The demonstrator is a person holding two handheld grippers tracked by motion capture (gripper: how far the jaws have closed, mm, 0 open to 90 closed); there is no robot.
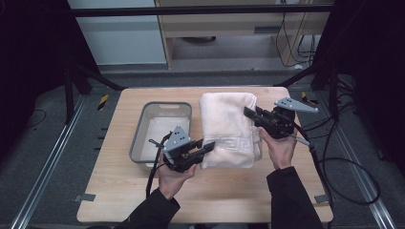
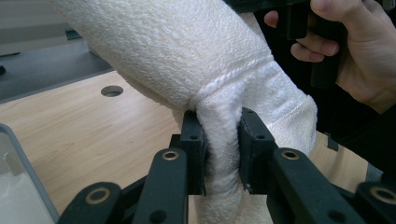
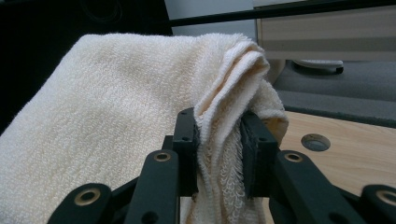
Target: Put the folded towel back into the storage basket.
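Both clamped: left gripper (image 1: 206, 148) pinches the towel (image 1: 224, 129) at its near corner, right gripper (image 1: 250, 114) pinches the far corner, beside grey bin (image 1: 143, 125).

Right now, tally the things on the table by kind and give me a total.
Folded cream towel, pinched at two corners by the left gripper and the right gripper: 1
Grey plastic bin, beside the towel: 1
Total: 2
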